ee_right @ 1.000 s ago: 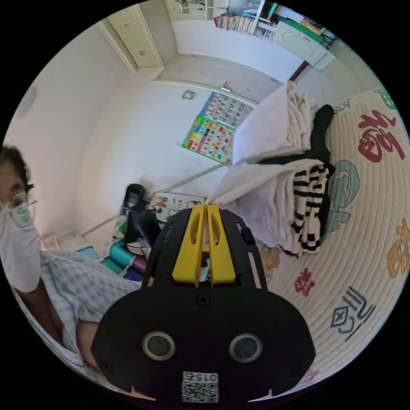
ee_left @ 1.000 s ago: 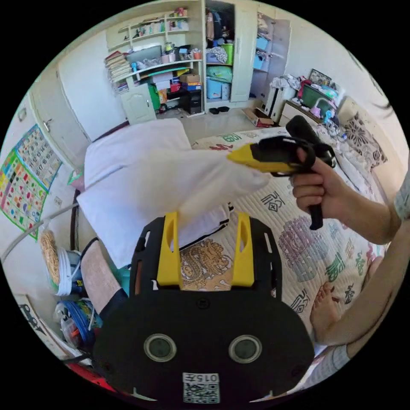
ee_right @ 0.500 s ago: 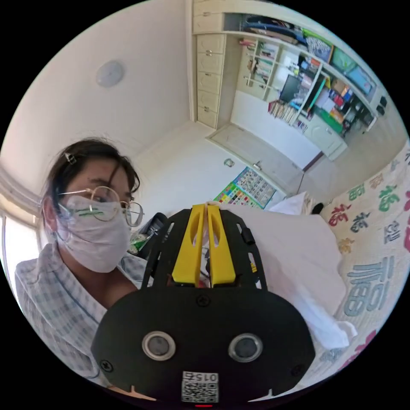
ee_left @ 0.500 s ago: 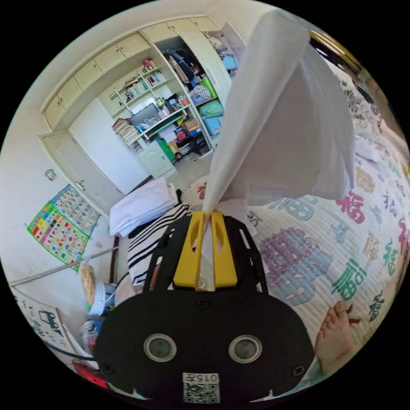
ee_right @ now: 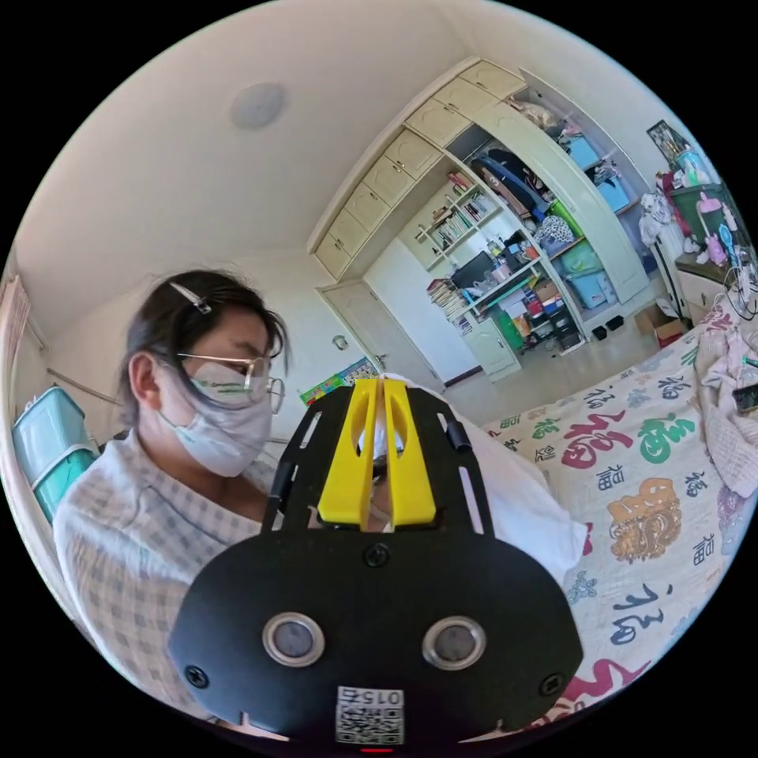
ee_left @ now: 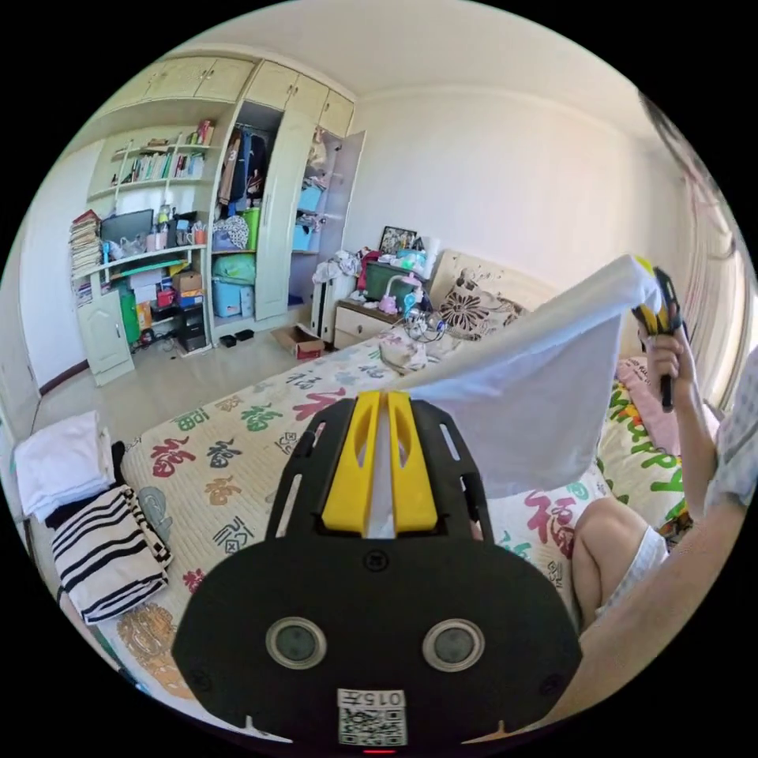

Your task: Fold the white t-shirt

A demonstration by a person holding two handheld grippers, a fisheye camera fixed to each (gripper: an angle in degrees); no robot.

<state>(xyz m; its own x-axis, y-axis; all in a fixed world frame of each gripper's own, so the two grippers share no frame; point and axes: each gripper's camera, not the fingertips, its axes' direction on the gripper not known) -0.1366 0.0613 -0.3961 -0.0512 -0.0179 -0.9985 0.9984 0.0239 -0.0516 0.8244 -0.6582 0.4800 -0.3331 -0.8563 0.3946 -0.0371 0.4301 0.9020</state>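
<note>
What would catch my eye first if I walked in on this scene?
Probably the white t-shirt stretched in the air between the two yellow tongs, the left tongs clamped on one end and the right tongs on the other, above a quilt printed with big colourful characters. Next, the striped garment lying folded at the bed's edge.

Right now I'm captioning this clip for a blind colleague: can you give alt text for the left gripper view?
The left gripper, jaws shut on a white t-shirt, holds it stretched in the air above a patterned bed toward the right gripper, held in a person's hand. A folded striped garment lies near the bed's edge.
</note>
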